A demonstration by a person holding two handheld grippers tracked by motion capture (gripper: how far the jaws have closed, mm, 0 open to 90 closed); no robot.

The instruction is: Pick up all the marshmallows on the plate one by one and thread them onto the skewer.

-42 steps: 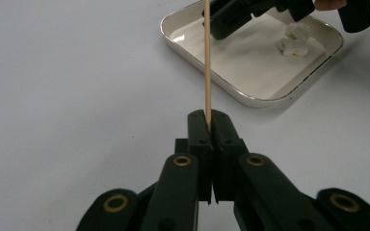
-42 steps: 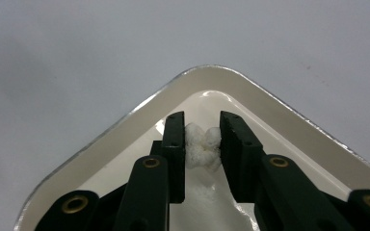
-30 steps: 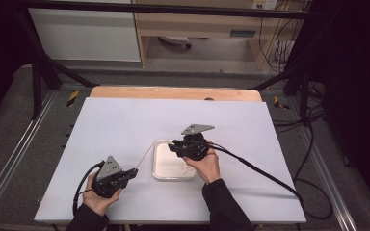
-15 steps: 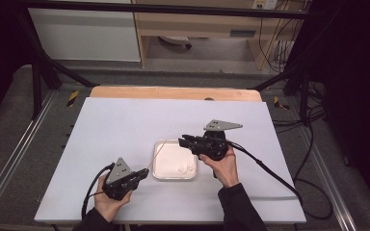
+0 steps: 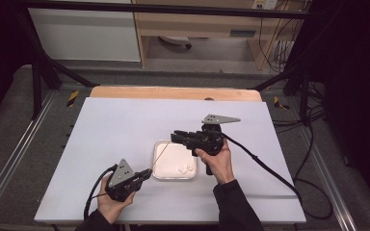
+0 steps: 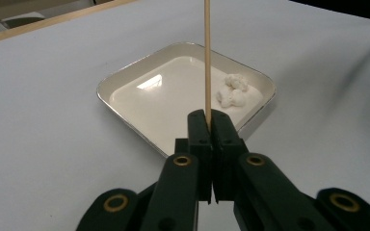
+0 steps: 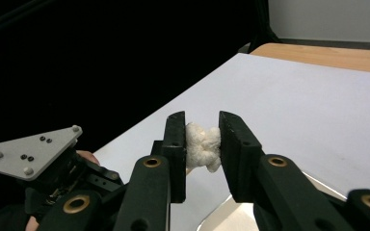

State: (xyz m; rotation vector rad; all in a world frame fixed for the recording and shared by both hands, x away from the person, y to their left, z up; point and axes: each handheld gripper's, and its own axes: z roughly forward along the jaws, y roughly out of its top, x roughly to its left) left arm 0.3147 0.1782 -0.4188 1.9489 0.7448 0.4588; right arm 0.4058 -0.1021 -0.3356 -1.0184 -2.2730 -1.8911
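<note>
Your right gripper clamps popcorn piece, lifted above tray. Your left gripper pinches skewer, at 7 o'clock of tray, tip toward 1 o'clock. Done: both picked. Left: threading piece onto skewer; more pieces wait in tray.

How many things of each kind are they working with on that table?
Wooden skewer: 1, clamped in the left gripper.
White tray: 1.
White puffy pieces: 2 lumps, one in the tray, one held by the right gripper; the tray lump may be several bits.
Total: 4.
</note>
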